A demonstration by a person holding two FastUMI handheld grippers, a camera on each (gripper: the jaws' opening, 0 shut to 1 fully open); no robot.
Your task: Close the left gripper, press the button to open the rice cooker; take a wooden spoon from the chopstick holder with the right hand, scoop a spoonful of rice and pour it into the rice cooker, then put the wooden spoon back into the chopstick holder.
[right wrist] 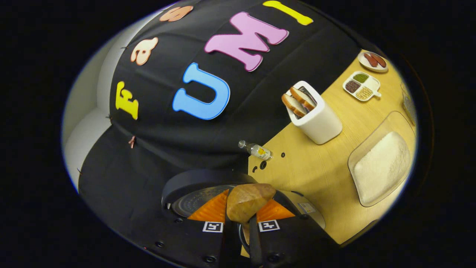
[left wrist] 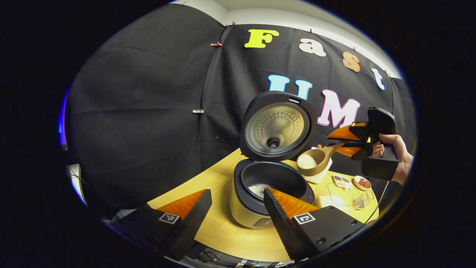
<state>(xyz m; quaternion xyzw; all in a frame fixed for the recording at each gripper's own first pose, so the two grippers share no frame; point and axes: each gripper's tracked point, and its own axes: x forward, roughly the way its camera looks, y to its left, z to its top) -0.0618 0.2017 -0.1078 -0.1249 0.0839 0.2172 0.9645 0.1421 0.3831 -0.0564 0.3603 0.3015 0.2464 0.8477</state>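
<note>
In the left gripper view, we find our left gripper point(left wrist: 234, 208) low in the foreground with its fingers point(left wrist: 189, 216) spread well apart and gripping nothing. Between and just beyond them stands the rice cooker point(left wrist: 256, 208) on the wooden desk point(left wrist: 223, 230), its lid point(left wrist: 277, 126) swung up and open, the inner face of the lid turned toward us. The dark inner pot point(left wrist: 275, 178) lies exposed, and we can make out a pale patch of rice at its bottom. To the right of the lid, above the pot's far right rim, hangs the wooden spoon point(left wrist: 314, 160), its bowl heaped with white rice (roughly level, as far as we can tell). Its handle runs right into the right gripper point(left wrist: 344, 141), whose fingers are clamped on it; a hand point(left wrist: 396, 156) holds that gripper at the right edge. Below it on the desk sit a small divided dish point(left wrist: 342, 181) and a little plate point(left wrist: 362, 182).

In the right gripper view, the underside of the spoon's bowl fills the gap just ahead of the fingers, with the cooker's lid directly beyond it. Farther right a small bottle point(right wrist: 258, 150) lies near the wall, then a white toaster point(right wrist: 316, 115) with bread slices point(right wrist: 297, 101) standing in it. At the far right rests a clear tray of rice point(right wrist: 383, 163), with the divided dish and the plate beyond it.
</note>
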